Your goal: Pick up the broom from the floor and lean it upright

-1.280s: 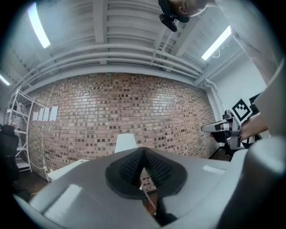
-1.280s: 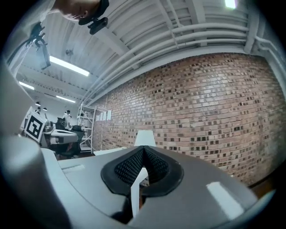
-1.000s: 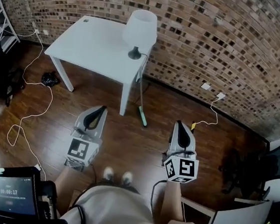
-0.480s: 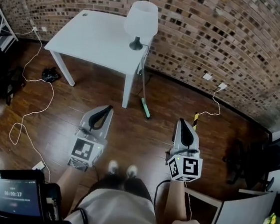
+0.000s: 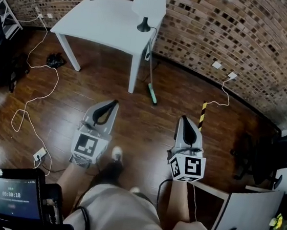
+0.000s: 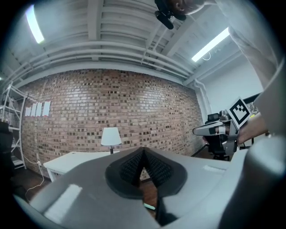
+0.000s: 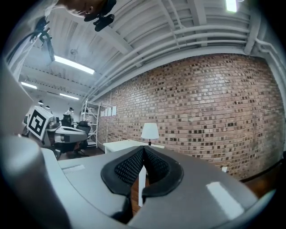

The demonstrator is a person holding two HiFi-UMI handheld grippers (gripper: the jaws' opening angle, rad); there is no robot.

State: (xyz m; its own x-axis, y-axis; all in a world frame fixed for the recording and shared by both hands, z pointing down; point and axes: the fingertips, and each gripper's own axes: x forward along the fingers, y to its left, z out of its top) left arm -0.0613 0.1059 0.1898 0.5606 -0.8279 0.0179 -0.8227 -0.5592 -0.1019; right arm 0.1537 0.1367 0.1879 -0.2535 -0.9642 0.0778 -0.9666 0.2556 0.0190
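The broom [image 5: 151,69] stands upright, its thin handle leaning on the corner of the white table [image 5: 102,27] and its green head [image 5: 151,94] on the wooden floor. My left gripper [image 5: 112,105] is held level, short of the broom and to its left, shut with nothing in it. My right gripper [image 5: 185,121] is level to the broom's right, also shut and empty. In the left gripper view the pads of the left gripper [image 6: 143,151] meet, and a bit of the green head [image 6: 149,206] shows below them. The right gripper view shows the right gripper [image 7: 144,148] with its pads together.
A white lamp [image 5: 149,1] stands on the table by the brick wall [image 5: 235,29]. White cables [image 5: 37,100] trail over the floor at left. A yellow-black striped piece [image 5: 202,115] lies ahead of the right gripper. Office chairs [image 5: 262,156] and a white board [image 5: 247,221] stand at right, a screen [image 5: 13,200] at lower left.
The table and broom have slid upward in the head view as the person took a step. Both grippers moved along together and stayed shut.
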